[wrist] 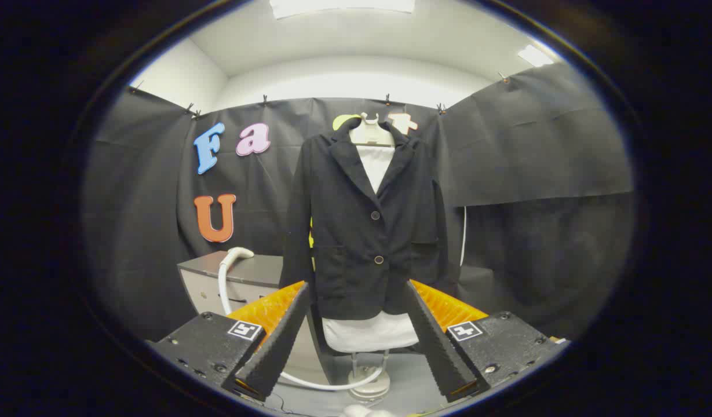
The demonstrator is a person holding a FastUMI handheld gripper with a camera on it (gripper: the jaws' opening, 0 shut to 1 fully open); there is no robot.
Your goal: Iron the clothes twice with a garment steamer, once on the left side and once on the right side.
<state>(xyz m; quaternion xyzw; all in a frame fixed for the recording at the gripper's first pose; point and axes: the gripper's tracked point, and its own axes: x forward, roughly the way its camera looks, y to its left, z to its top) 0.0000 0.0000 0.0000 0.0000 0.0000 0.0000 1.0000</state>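
The tongs (pixel 356 341) stood apart, gripping nothing, their fingers (pixel 277 341) framing a white padded stand (pixel 367 333) on a round metal base (pixel 368 385). Just beyond them hung a black buttoned fabric blazer (pixel 367 226); a white curved steamer hose (pixel 231 266) rose beside a grey tabletop (pixel 257 269) behind

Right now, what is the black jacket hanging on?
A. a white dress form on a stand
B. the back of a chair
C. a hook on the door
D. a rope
A: the black jacket hangs on a white dress form that sits on a stand, beyond the gripper, whose jaws are open and hold nothing.
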